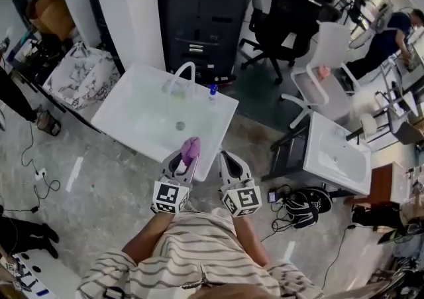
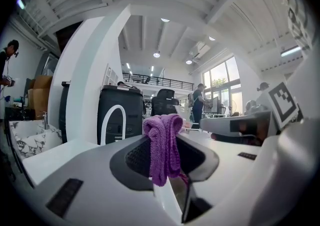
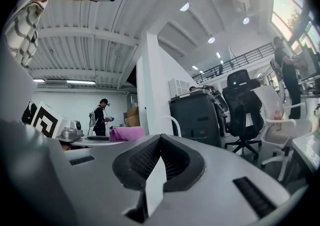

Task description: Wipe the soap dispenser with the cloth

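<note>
Stands at the sink's (image 1: 126,109) near edge, open floor on both sides. Grips the cloth (image 1: 191,149) upright in the clenched left gripper (image 1: 187,160); holds the right gripper (image 1: 228,160) beside it, clenched on nothing. Shows the dispenser (image 1: 212,90) in head view only: far rim, right of the faucet (image 1: 182,72), well apart from both grippers. Backs onto a black cabinet (image 1: 205,12), chair (image 1: 291,12) to its right.

Soap dispenser (image 1: 212,91) on sink (image 1: 122,107), right of faucet (image 1: 183,69)

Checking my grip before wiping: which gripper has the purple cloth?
The left gripper: the purple cloth is pinched between its jaws. The right gripper is shut on nothing.
</note>
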The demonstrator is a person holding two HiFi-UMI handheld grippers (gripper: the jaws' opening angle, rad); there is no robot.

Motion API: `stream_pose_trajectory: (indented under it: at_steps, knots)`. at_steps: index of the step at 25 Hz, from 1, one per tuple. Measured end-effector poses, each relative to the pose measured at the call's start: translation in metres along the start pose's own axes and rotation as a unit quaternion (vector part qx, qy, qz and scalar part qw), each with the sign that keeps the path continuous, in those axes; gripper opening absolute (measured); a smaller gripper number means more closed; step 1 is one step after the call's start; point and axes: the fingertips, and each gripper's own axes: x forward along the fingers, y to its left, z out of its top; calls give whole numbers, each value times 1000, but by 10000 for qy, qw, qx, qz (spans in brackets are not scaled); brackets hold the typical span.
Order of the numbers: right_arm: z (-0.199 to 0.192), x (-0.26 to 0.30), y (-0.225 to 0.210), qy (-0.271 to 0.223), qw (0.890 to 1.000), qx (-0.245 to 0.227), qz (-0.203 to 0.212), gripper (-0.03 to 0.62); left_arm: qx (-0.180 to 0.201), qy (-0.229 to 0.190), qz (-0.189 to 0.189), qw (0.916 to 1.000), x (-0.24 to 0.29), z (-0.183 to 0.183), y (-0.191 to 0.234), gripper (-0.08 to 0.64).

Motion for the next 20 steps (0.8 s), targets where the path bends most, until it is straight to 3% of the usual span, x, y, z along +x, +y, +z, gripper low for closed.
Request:
stream_pose_trajectory:
  at_steps: [8, 20]
  knots:
    - [-19, 47, -27, 181, 9996, 196, 103, 9, -158, 239, -63, 9996, 40, -17, 21, 121]
    - [-23, 133, -100, 570, 9981, 119, 202, 9, -204, 519, 238, 9982, 132, -19, 63, 121]
